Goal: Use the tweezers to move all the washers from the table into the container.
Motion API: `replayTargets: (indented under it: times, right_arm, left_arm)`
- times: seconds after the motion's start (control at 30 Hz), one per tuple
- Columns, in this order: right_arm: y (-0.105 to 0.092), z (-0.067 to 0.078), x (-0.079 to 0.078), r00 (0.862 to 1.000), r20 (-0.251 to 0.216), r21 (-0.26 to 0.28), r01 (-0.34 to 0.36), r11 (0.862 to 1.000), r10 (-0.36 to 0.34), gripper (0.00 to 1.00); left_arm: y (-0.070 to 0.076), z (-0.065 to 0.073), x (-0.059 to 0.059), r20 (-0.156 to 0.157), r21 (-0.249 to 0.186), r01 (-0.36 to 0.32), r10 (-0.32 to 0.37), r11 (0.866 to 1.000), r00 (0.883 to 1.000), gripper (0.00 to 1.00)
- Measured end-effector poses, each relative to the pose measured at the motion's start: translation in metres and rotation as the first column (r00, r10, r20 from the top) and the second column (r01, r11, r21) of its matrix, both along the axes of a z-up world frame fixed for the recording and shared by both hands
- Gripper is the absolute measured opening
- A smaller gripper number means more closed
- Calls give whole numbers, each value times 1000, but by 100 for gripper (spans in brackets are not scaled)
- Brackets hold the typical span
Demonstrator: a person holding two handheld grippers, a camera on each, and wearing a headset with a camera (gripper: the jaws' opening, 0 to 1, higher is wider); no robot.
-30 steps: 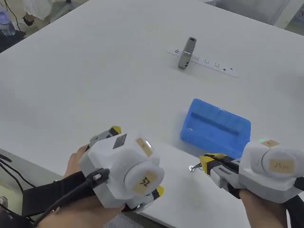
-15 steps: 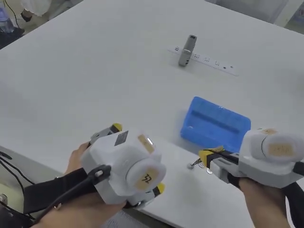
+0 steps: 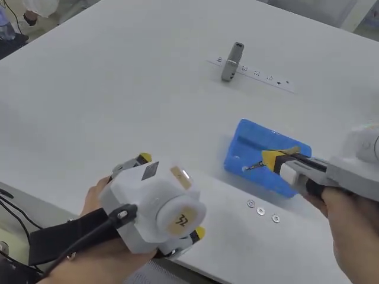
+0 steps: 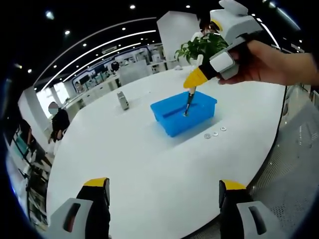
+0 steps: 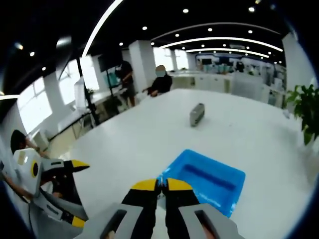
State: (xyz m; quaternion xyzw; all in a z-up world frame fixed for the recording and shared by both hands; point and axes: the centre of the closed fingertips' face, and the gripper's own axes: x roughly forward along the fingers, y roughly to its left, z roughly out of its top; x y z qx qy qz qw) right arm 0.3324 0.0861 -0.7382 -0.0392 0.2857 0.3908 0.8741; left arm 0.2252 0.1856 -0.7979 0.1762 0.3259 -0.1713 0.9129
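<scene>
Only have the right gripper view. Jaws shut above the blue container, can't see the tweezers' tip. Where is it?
Observer: In the left gripper view the tweezers hang from the right tool with the tip down inside the mouth of the blue container. A washer in the tip is too small to tell.
Operator: Any washers on the table?
Observer: Yes. The head view shows three washers in a short row on the table, on the person's side of the container and not touching it.
</scene>
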Motion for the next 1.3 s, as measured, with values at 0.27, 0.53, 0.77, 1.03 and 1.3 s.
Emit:
replayTargets:
  times: [0.27, 0.53, 0.77, 1.03, 1.3]
  right_arm:
    - [5, 4, 13, 1000, 26, -7, -7, 1000, 7, 1]
    - [6, -14, 37, 999, 46, -55, 17, 998, -14, 1]
    - [8, -44, 48, 1000, 15, -109, 16, 994, -15, 1]
    - [10, -66, 47, 1000, -12, -161, 6, 987, -8, 1]
    - [11, -68, 51, 1000, -6, -170, 6, 985, -7, 2]
  left_arm:
    - [1, 0, 0, -1, -1, -4, 4, 1000, 1000, 92]
    - [1, -1, 0, -2, 3, -4, 4, 1000, 1000, 92]
    - [2, -1, 0, -6, 7, -5, 5, 1000, 1000, 92]
    - [3, -1, 0, -8, 11, -7, 7, 1000, 1000, 91]
    - [2, -2, 0, -11, 17, -3, 3, 1000, 1000, 91]
